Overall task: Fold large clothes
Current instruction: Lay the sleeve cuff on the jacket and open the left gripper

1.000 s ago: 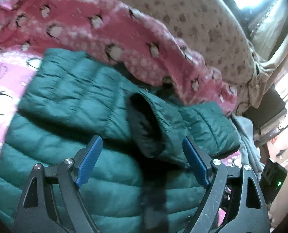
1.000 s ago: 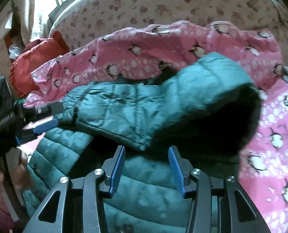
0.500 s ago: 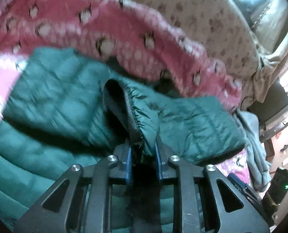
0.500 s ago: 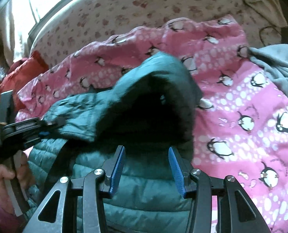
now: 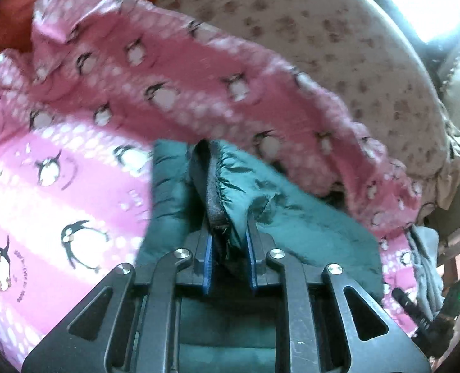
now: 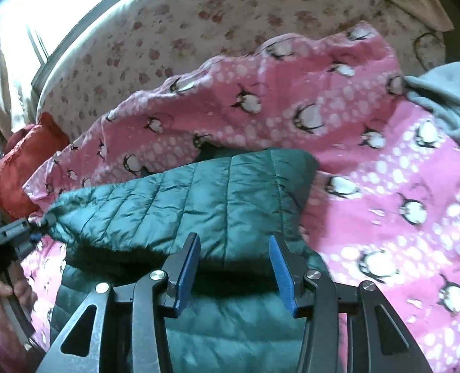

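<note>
Since a second ago my left gripper (image 5: 230, 248) went from wide open to jaws clamped on the sleeve cuff (image 5: 222, 192) of the green puffer jacket (image 6: 198, 199), pulled out sideways. Right gripper (image 6: 233, 267): jaws half apart, holding nothing, above the jacket. Jacket lies on the pink penguin blanket (image 6: 369, 186) on the bed. Blanket lettering too blurred to read.

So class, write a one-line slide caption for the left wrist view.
Left gripper shut on the green jacket's cuff, above the pink penguin blanket.
</note>
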